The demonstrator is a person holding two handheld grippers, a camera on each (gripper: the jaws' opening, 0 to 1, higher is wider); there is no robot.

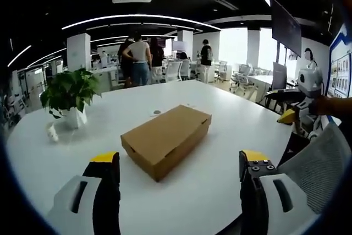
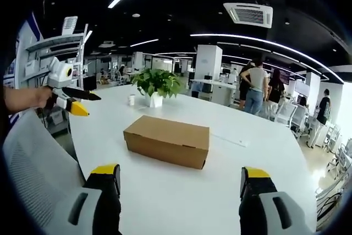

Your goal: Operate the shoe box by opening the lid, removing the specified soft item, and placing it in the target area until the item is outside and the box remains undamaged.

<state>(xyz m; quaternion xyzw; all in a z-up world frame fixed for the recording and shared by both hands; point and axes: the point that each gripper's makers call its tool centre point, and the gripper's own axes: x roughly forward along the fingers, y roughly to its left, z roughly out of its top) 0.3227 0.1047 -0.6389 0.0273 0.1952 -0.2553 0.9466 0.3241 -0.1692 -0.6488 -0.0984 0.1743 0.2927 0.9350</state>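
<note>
Left gripper view: the left gripper (image 1: 180, 171) hangs above the near edge of the white table (image 1: 231, 114), its fingers (image 1: 108, 182) wide apart and holding nothing. The shoe box (image 1: 166, 139) lies closed in the middle of the table, set diagonally, well apart from the gripper. A potted plant (image 1: 70, 94) stands far to the left. The right gripper (image 1: 308, 89) shows at the right edge, off the table.

Right gripper view: the right gripper (image 2: 180, 188) is likewise spread and empty, above the near table edge. The shoe box (image 2: 167, 140) presents a long side wall, lid flat and shut. The left gripper (image 2: 66, 89) appears at the left, held in a hand (image 2: 25, 98).

Procedure, as judged: the step in hand is the approach. Locate the lid's free front edge first; which side is hinged cannot be told here. Steady the base with one gripper, lift the lid lip with the other, slowly, to avoid creasing the cardboard.
</note>
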